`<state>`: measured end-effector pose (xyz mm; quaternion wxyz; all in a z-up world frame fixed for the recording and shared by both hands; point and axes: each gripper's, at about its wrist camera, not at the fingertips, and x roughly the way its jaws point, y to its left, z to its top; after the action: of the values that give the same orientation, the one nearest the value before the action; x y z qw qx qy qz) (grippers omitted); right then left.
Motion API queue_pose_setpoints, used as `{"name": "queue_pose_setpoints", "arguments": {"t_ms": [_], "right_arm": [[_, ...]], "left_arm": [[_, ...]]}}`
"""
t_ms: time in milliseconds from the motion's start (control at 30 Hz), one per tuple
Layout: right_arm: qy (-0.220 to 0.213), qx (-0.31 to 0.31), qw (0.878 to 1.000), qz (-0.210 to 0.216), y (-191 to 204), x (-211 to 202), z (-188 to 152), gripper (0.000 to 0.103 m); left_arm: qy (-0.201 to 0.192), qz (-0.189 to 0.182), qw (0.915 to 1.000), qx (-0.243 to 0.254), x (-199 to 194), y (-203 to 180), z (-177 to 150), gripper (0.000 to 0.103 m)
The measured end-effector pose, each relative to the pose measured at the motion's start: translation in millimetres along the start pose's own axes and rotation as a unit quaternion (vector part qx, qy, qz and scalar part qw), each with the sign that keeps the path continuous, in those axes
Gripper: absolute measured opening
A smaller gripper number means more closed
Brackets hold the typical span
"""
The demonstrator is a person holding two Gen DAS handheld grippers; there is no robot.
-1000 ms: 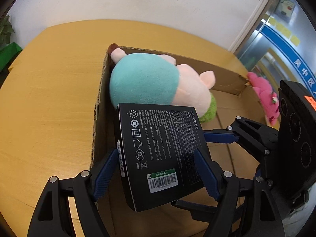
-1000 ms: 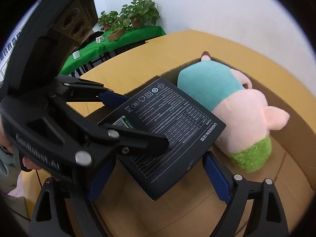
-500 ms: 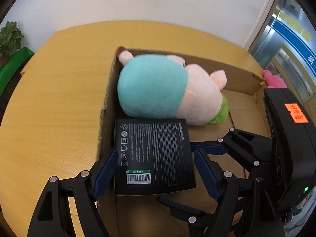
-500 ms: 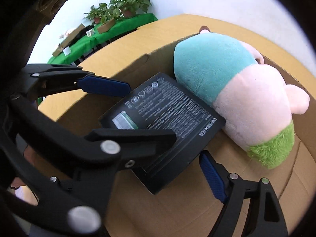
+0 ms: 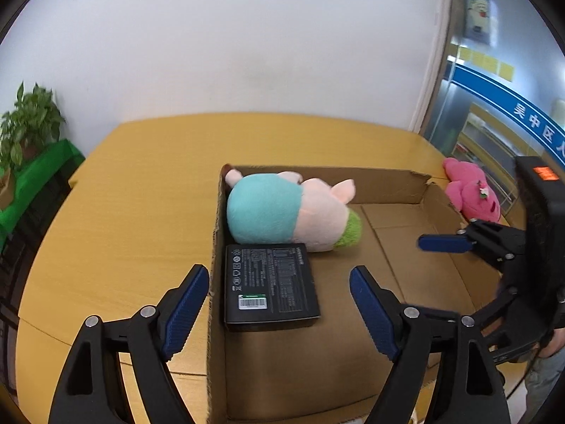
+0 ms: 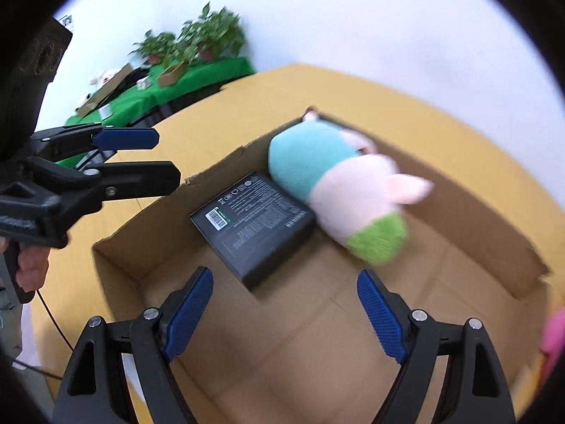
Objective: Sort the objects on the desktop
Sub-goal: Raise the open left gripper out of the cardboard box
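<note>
The flat black cardboard-packaged product box (image 5: 270, 284) lies inside the open brown cardboard carton (image 5: 406, 185), against a teal-and-pink plush pig (image 5: 289, 210). Both the left gripper (image 5: 279, 304) and right gripper (image 6: 286, 309) are spread wide, empty. The box is judged stiff, light, smooth-faced, best pinched across its thin edges.

**Black box and plush pig lay together in the carton**

A flat black box (image 5: 270, 284) lay face-down on the floor of an open cardboard carton (image 5: 395, 185), its printed white text and a barcode label facing up. One long side sat close against the carton's left wall. Its far edge touched a plush pig (image 5: 289, 210), which lay on its side in the carton's far-left corner: teal body, pale pink head with pointed ears, a green tuft at the end. The rest of the carton floor was bare brown cardboard. Outside the carton, beside its far-right corner, a bright pink plush toy (image 5: 471, 196) rested on the yellow worktop (image 5: 141, 190).
</note>
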<state>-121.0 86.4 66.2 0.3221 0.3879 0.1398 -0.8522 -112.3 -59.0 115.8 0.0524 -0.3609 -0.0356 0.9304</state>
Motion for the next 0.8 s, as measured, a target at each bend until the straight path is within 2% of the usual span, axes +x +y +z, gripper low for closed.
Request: {"name": "queue_pose_setpoints", "arguments": {"t_ms": [100,267,333,400,433,500,533,567,600,633,667,700,733,800], "right_arm": [[-0.057,0.044,0.997,-0.041,1,-47,-27,0.085],[-0.092,0.118,0.983,-0.104,-1,-77,-55,0.084],[-0.097,0.13,0.978,-0.134,2,-84,-66,0.072],[-0.084,0.142,0.975,-0.146,1,-87,-75,0.019],[-0.078,0.153,0.975,-0.142,-1,-89,-79,0.012],[-0.074,0.166,0.973,-0.145,-3,-92,-85,0.011],[-0.073,0.169,0.971,-0.151,-3,-94,-88,0.011],[-0.072,0.173,0.97,-0.154,-3,-96,-90,0.017],[-0.071,0.178,0.969,-0.158,-4,-97,-91,0.035],[-0.071,0.179,0.968,-0.162,-4,-102,-95,0.047],[-0.074,0.179,0.967,-0.167,-3,-104,-97,0.069],[-0.08,0.179,0.966,-0.171,-2,-108,-98,0.078],[-0.084,0.181,0.965,-0.169,-2,-111,-100,0.078],[-0.088,0.188,0.965,-0.159,-2,-115,-100,0.078]], "left_arm": [[-0.021,-0.011,0.9996,0.018,-10,-25,-12,0.086],[-0.056,-0.031,0.9974,0.032,-31,-55,-35,0.086],[-0.067,-0.032,0.9968,0.032,-34,-65,-42,0.084],[-0.058,-0.044,0.9967,0.034,-33,-75,-46,0.036],[-0.045,-0.058,0.9968,0.03,-32,-78,-47,0.002],[-0.035,-0.076,0.9963,0.02,-31,-82,-51,0.002],[-0.036,-0.071,0.9965,0.025,-33,-88,-53,0.002],[-0.04,-0.066,0.9964,0.035,-37,-94,-56,0.002],[-0.048,-0.061,0.996,0.045,-40,-101,-57,0.004],[-0.052,-0.055,0.9959,0.049,-42,-105,-57,0.021],[-0.054,-0.048,0.9961,0.052,-43,-108,-57,0.062],[-0.055,-0.038,0.9964,0.052,-45,-110,-57,0.081],[-0.064,-0.024,0.9965,0.048,-48,-111,-58,0.095],[-0.076,-0.027,0.9959,0.04,-54,-110,-60,0.094]]}}
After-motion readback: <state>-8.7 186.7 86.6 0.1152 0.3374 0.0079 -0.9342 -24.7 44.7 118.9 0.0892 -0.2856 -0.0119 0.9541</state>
